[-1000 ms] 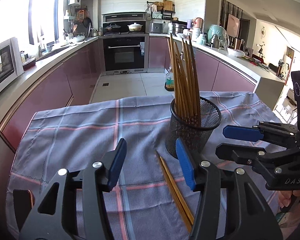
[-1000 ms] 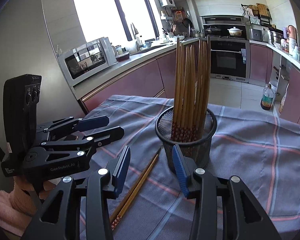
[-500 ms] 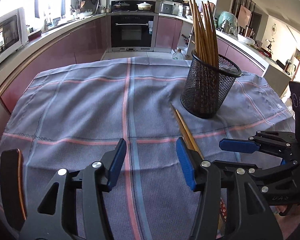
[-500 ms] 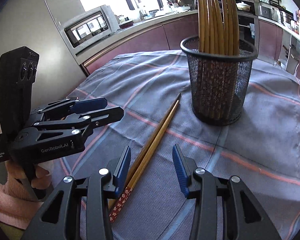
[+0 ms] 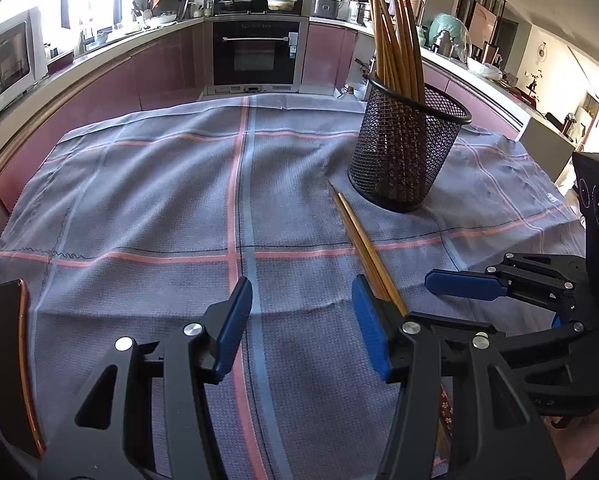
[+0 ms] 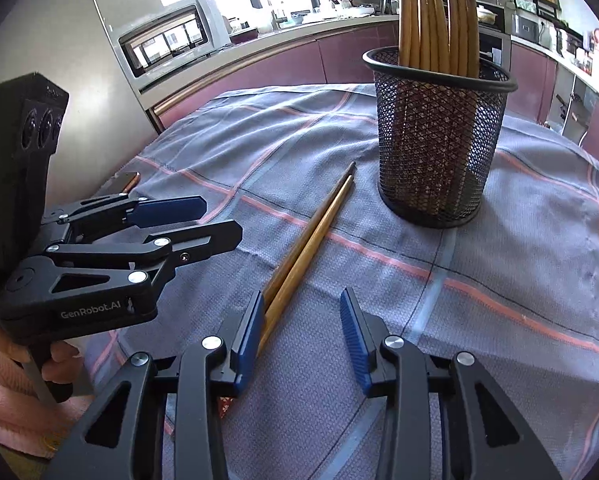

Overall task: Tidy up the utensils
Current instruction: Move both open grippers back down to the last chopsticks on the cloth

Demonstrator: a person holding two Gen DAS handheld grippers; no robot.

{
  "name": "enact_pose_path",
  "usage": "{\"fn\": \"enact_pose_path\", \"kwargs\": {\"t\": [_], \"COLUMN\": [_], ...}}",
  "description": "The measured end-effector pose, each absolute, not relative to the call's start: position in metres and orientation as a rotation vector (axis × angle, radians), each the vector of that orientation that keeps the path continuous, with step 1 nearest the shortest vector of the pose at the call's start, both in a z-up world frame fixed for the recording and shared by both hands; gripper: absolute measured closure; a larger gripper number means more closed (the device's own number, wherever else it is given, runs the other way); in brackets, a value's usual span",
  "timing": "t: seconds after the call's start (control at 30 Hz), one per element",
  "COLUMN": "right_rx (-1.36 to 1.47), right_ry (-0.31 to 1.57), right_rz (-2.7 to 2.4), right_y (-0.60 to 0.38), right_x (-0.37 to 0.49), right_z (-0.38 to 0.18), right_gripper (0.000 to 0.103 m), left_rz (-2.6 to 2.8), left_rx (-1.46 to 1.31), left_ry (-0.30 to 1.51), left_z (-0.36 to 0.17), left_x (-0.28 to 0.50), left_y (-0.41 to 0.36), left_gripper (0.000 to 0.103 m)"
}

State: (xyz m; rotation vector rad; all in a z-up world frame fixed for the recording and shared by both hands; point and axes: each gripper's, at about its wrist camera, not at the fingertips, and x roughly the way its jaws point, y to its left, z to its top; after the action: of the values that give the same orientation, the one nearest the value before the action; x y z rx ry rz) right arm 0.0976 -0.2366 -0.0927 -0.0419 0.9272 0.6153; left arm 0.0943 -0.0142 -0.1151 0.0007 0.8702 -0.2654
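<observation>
Kitchen counters and an oven ring the checked grey-blue cloth point(image 5: 147, 200) on which everything sits. Starting at the tools: the left gripper point(image 5: 302, 322) hovers low over the cloth with its blue-padded fingers spread wide and nothing between them, and the right gripper point(image 6: 302, 330) is likewise spread and empty, the two held close side by side. A loose pair of chopsticks point(image 6: 311, 240) lies flat on the cloth between them, its thin tips pointing toward the mesh holder point(image 6: 435, 136) and stopping just beside its base without clearly touching it; its patterned handle end runs under the right gripper's left finger point(image 6: 248, 332), so the sticks are off-centre in that opening, not framed by it. Beyond, the mesh holder stands upright, already packed with a fan of chopsticks point(image 5: 395, 36). Judging from this, the pair is the last thing to collect. Closing now would likely catch only one stick or nudge both sideways, since they lie unaligned with the gap; thin round sticks may also roll or scissor apart when pinched. Crowding from the left gripper could cause a collision, and the light holder could tip on insertion.
</observation>
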Motion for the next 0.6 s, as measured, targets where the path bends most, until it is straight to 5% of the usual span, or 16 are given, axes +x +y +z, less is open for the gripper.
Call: {"fn": "enact_pose_path", "kwargs": {"t": [0.6], "right_rx": [-0.035], "right_ry": [0.936], "right_rz": [0.571], "right_y": [-0.256], "right_x": [0.099], "right_z": [-0.092], "right_gripper": [0.074], "left_rz": [-0.356], "left_rx": [0.059], "left_ry": [0.887], "left_z": [-0.120], "left_x": [0.090], "left_y": [-0.037], "left_gripper": [0.050]}}
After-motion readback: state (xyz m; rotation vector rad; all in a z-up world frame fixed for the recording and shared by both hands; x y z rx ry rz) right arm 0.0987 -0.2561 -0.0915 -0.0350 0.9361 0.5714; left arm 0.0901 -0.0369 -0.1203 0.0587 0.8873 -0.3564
